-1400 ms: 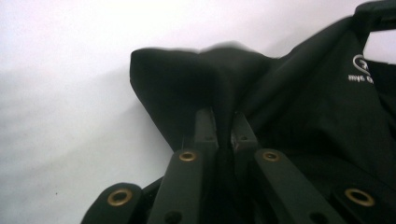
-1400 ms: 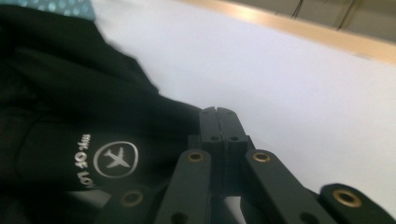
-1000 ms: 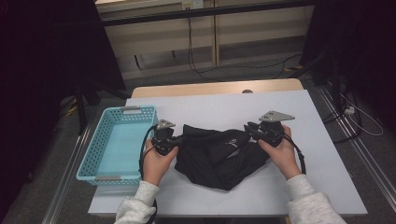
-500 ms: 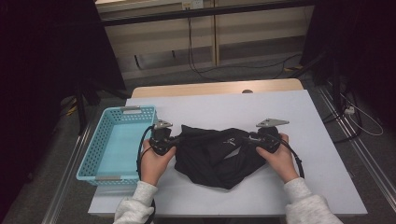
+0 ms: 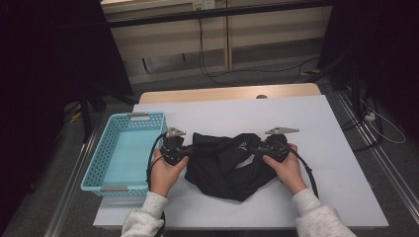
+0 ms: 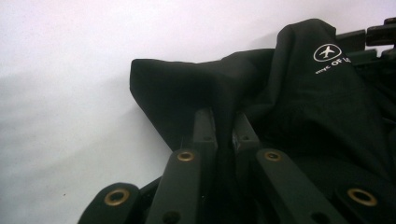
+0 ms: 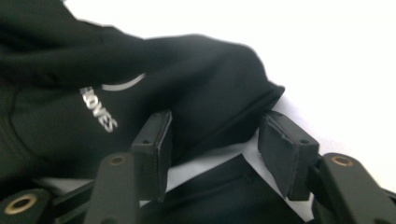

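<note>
Garment: we see a black cloth item [image 5: 225, 165] lying crumpled on the white table [image 5: 326, 148], about the middle of its near half, between our two hands; white print shows on it in both gripper views.
Left gripper: our left gripper [image 6: 224, 133] has its jaws closed tight on a fold of the cloth at its left edge — the fabric is pinched between the pads.
Right gripper: our right gripper [image 7: 215, 154] sits at the cloth's right edge; its jaws have just been opening and now stand apart, with a corner of the cloth between them, and the pads do not press on it.
Hands: we rest both low on the table.
Basket: a light blue basket [image 5: 94, 173] stands just beside the left gripper, at the table's left edge.
</note>
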Available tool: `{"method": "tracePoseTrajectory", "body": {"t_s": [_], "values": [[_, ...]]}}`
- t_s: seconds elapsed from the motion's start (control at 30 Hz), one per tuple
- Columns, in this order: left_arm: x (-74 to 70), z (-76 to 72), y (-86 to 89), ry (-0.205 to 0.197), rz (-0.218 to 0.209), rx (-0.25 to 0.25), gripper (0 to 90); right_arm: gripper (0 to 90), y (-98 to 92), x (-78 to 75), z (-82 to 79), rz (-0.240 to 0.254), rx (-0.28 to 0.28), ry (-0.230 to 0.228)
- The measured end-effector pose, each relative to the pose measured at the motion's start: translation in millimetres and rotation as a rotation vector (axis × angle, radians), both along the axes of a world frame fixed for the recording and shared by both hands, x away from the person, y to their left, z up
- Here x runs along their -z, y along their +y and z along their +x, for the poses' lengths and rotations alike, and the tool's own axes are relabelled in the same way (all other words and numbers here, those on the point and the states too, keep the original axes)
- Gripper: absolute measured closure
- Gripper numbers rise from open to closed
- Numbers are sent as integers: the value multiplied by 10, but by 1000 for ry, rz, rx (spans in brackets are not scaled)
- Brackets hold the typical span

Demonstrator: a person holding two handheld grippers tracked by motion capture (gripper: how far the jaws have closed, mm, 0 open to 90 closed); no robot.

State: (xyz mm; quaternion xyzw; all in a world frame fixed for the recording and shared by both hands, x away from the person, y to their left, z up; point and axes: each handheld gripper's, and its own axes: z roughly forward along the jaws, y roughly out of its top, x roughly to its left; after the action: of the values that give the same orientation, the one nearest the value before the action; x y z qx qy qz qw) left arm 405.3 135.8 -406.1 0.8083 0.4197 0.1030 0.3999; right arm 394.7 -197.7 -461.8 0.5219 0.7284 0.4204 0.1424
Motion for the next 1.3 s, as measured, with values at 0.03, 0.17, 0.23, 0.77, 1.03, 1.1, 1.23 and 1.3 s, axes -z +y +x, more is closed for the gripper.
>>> {"method": "tracePoseTrajectory", "body": {"t_s": [0.03, 0.17, 0.23, 0.77, 1.03, 1.1, 1.23, 1.3], "values": [[2, 0, -3, -1, -3, -3, 845, 436, -6, -19, 3, -2, 7, -14], [4, 3, -5, 0, -3, 7, 837, 438, 31, -30, 16, -39, 18, -28], [5, 1, -7, -3, 4, 10, 837, 481, 73, -4, 25, -43, 10, -18], [4, -18, -28, 0, -5, 22, 823, 851, 239, -32, 8, -111, -34, -44], [51, -40, -66, 18, -16, 24, 811, 853, -134, -283, -143, -32, 9, -109], [73, -46, -96, 26, -19, 31, 794, 853, -253, -323, -202, -18, 27, -113], [74, -32, -129, 13, -23, 4, 611, 853, -409, -351, -297, -20, 30, -103], [64, -9, -116, -9, -9, -12, 492, 853, -455, -324, -327, -28, 32, -100]]}}
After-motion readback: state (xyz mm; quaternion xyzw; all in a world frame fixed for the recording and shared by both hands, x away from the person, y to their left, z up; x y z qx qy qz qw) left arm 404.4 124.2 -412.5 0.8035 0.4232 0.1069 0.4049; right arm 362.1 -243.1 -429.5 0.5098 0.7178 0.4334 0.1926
